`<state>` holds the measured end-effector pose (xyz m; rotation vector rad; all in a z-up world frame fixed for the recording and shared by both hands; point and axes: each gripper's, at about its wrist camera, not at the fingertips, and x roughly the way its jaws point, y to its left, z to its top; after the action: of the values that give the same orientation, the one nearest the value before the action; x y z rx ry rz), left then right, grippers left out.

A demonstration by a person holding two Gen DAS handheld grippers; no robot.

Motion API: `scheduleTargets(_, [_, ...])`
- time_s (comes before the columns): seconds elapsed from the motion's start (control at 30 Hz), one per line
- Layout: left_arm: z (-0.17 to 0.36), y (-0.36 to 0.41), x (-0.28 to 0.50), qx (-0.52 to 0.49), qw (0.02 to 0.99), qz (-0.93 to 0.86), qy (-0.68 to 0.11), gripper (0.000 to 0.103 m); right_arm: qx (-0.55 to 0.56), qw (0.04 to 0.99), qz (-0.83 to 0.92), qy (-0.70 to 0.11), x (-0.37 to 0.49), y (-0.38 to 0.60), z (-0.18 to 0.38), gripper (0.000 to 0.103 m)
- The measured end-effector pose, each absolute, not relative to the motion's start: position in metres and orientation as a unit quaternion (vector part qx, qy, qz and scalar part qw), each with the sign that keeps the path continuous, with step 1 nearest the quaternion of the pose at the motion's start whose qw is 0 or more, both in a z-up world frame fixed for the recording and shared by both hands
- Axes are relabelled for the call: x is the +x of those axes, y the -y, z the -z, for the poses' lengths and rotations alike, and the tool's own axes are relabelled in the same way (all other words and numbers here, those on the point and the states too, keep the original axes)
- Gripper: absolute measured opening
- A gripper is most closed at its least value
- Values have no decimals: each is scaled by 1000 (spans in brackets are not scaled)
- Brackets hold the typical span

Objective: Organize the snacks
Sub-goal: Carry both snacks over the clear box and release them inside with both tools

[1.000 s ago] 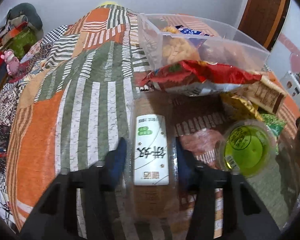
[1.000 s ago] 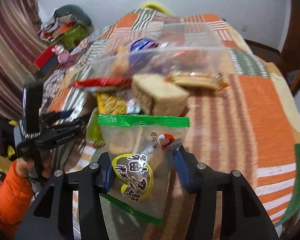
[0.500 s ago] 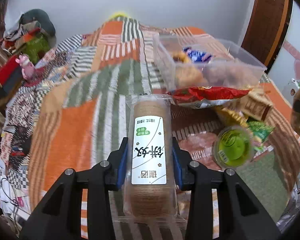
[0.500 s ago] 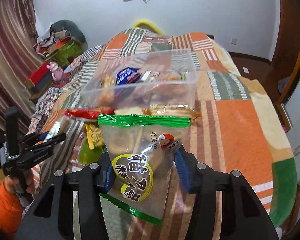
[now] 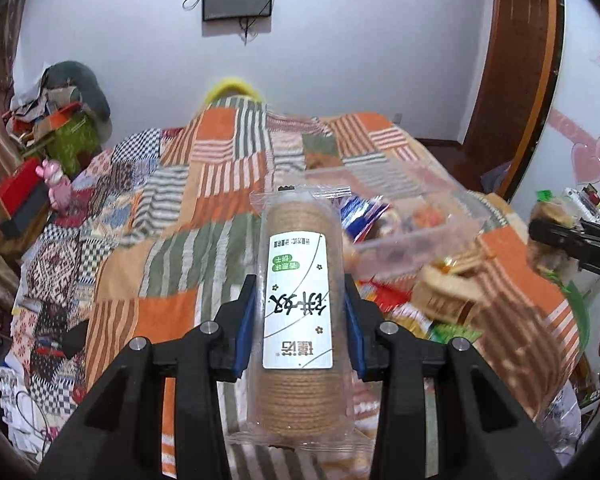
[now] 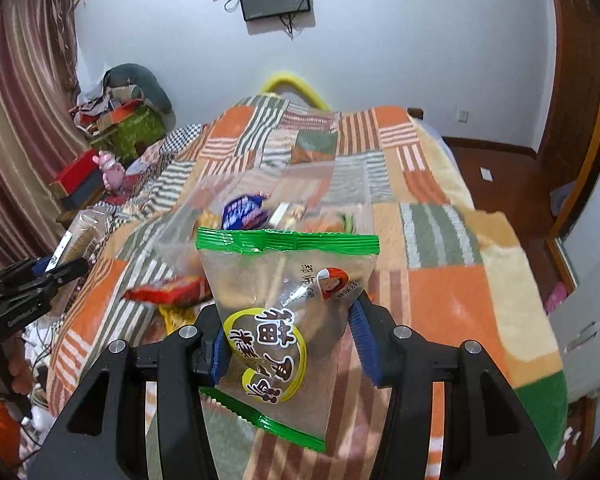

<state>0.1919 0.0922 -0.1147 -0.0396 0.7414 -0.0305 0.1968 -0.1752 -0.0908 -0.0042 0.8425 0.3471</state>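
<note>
My left gripper (image 5: 300, 312) is shut on a clear sleeve of round brown biscuits (image 5: 298, 272) with a white label, held high over the patchwork bed. My right gripper (image 6: 288, 328) is shut on a clear snack bag (image 6: 284, 292) with green sealed ends and a yellow-ringed logo. A clear plastic bin (image 5: 400, 216) with several snacks in it sits on the bed beyond both; in the right wrist view the bin (image 6: 272, 208) lies just past the bag. Each view shows the other gripper at its edge: the right gripper (image 5: 568, 240) and the left gripper (image 6: 32, 280).
Loose snacks lie in front of the bin: a red packet (image 6: 168, 292), a brown wrapped cake (image 5: 452, 292), yellow and green packs. The patchwork blanket (image 5: 180, 208) covers the bed. Boxes, clothes and a pink toy (image 5: 56, 184) crowd the left side. A wooden door (image 5: 512, 80) stands right.
Both grippers have risen with their snacks still held. The bed and the bin look smaller and lower, and the wall with its screen has come into view.
</note>
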Motion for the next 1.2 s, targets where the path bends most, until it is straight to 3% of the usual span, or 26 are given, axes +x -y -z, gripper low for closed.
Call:
scheduleTargets(0.53, [87, -53, 262, -13, 941, 49, -334, 39, -17, 913, -169, -370, 253, 167, 80, 47])
scheduleTargets(1.2, [145, -19, 356, -22, 911, 65, -406, 39, -27, 892, -154, -423, 329, 153, 125, 47])
